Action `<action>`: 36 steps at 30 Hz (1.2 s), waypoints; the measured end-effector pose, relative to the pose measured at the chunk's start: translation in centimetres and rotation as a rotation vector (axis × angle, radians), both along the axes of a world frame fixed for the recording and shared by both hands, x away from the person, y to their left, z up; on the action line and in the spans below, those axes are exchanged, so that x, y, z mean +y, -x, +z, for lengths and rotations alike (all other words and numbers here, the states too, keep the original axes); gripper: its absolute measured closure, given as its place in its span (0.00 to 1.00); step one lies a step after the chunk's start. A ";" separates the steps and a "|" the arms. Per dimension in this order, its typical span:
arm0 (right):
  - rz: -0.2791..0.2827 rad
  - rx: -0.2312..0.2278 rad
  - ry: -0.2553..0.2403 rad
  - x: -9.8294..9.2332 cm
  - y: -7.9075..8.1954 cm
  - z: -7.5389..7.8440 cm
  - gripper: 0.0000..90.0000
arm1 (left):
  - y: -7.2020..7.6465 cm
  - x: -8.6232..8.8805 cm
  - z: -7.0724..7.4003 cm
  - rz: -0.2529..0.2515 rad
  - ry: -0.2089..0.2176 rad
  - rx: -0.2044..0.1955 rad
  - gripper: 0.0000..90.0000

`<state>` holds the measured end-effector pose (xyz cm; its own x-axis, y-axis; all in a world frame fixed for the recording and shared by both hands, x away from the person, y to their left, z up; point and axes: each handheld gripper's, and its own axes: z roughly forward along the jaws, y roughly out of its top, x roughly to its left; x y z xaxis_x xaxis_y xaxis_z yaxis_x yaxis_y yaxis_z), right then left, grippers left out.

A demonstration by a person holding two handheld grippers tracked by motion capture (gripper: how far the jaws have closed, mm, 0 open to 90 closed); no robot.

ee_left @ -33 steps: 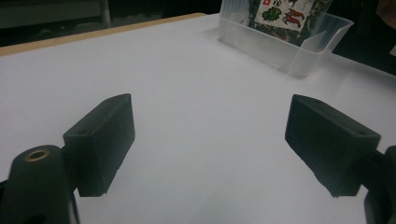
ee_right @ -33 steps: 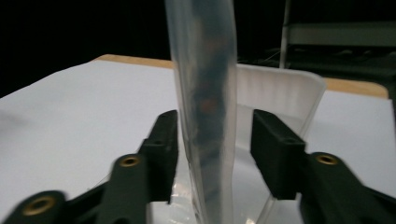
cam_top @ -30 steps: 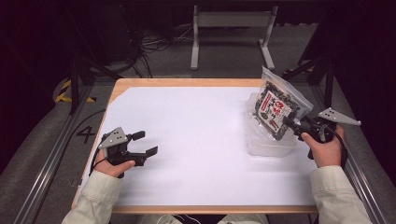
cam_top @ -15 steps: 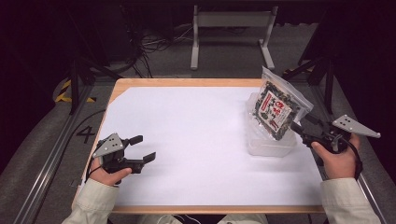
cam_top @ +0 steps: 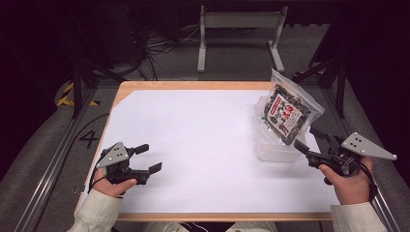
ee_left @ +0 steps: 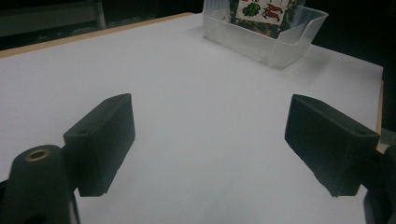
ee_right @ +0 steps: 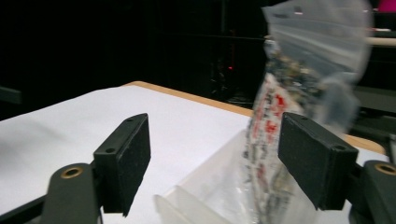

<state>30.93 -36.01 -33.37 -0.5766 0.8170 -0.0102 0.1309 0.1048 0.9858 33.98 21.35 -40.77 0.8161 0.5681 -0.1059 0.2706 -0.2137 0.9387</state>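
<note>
A clear zip bag of dark snacks with a red-and-white label (cam_top: 285,112) stands tilted in a clear plastic bin (cam_top: 274,149) at the table's right side. My right gripper (cam_top: 306,139) sits just right of the bin, apart from the bag. Its jaws have just been opening and stand open with nothing gripped. In the right gripper view the bag (ee_right: 285,116) and the bin's rim (ee_right: 201,198) lie just beyond the open right gripper (ee_right: 215,163). My left gripper (cam_top: 149,158) rests open and empty at the front left. The left gripper view shows that gripper (ee_left: 210,140) with the bin (ee_left: 275,42) far ahead.
White paper (cam_top: 203,145) covers the wooden table (cam_top: 193,85). A grey metal stand (cam_top: 239,29) and cables lie on the floor behind the table. Dark rails run along both sides.
The right gripper has let go of the bag and pulled back to the right, its jaws wider. The bag stays leaning in the bin. The left gripper has barely moved.
</note>
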 end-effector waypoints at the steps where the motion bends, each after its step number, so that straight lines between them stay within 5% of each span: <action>1: 0.014 -0.005 0.001 0.4 0.1 0.0 0.26 | 0.0 -0.1 0.0 -0.002 0.001 0.001 0.19; 16: 0.201 -0.016 -0.012 5.5 0.3 -1.5 0.22 | 0.0 -0.2 -0.2 -0.007 0.007 -0.001 0.19; 25: 0.250 -0.034 0.032 8.1 -0.1 -3.7 0.22 | -0.3 0.1 -0.7 0.005 0.022 0.001 0.19; 36: 0.298 -0.001 0.032 9.9 -0.7 -6.6 0.22 | -0.4 0.1 -1.3 -0.004 0.027 -0.015 0.19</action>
<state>31.60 -26.10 -39.95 -0.7910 0.6109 -0.0343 0.0886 0.1699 0.9815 34.43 21.41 -42.09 0.8198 0.5621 -0.1094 0.2561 -0.1890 0.9480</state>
